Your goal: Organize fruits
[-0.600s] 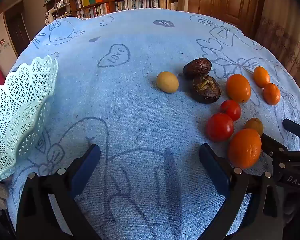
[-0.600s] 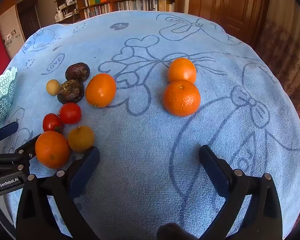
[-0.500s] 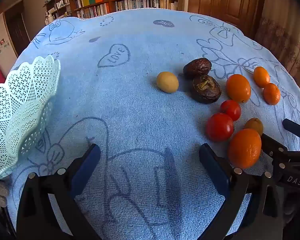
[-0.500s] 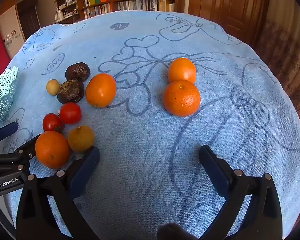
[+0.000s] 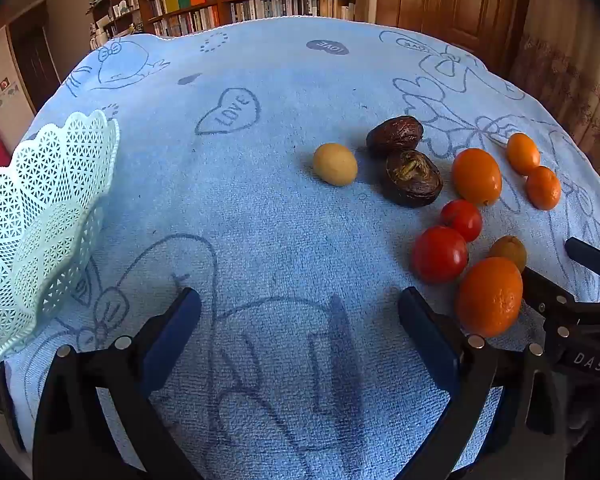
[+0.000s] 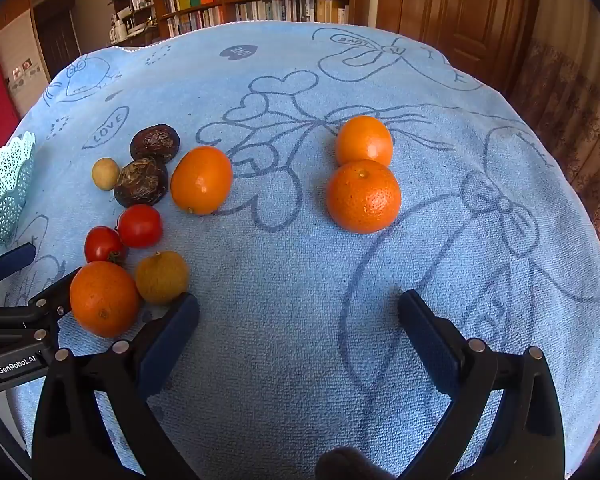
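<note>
The left gripper (image 5: 300, 316) hangs over bare blue cloth (image 5: 260, 208), fingers spread and holding nothing. The near orange (image 5: 489, 297) lies just right of its right finger, two tomatoes (image 5: 439, 254) beyond. The right gripper (image 6: 298, 320), likewise spread and empty, has that orange (image 6: 104, 298) and a brownish-yellow fruit (image 6: 161, 277) just beside its left finger. Only the left view shows the lattice basket's (image 5: 40, 220) full side; only the right view shows the two touching oranges (image 6: 363, 196) up close.
</note>
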Available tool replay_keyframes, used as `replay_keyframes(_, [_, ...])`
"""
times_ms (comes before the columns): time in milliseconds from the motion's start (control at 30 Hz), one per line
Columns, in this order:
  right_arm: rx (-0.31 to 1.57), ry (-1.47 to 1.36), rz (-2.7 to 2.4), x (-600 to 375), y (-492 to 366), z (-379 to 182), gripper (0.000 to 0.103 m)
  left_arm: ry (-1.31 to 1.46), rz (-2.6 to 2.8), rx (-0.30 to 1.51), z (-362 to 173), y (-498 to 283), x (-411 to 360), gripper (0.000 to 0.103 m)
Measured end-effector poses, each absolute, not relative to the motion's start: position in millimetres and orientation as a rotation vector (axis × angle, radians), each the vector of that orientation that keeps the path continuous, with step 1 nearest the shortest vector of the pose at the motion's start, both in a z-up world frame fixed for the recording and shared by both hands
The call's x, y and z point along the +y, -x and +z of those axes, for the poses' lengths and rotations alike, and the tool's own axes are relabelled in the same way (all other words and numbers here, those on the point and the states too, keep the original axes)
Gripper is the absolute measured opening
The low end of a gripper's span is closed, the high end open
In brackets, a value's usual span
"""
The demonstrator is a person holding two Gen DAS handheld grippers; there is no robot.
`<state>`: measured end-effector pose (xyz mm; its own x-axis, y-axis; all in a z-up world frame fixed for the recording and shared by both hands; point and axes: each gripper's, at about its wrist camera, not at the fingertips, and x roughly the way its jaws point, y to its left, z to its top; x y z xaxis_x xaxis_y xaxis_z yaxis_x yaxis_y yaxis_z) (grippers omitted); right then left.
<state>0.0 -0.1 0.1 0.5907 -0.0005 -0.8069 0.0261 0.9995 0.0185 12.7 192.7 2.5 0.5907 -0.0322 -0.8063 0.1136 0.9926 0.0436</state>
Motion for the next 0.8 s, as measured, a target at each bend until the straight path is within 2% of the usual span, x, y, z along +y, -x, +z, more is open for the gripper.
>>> replay_keyframes(800, [0.940,-0.031,-0.014,-1.3,0.1,0.1,0.098,-0.091,-0.086,0.936,2.5,-12.4,193.5,0.100])
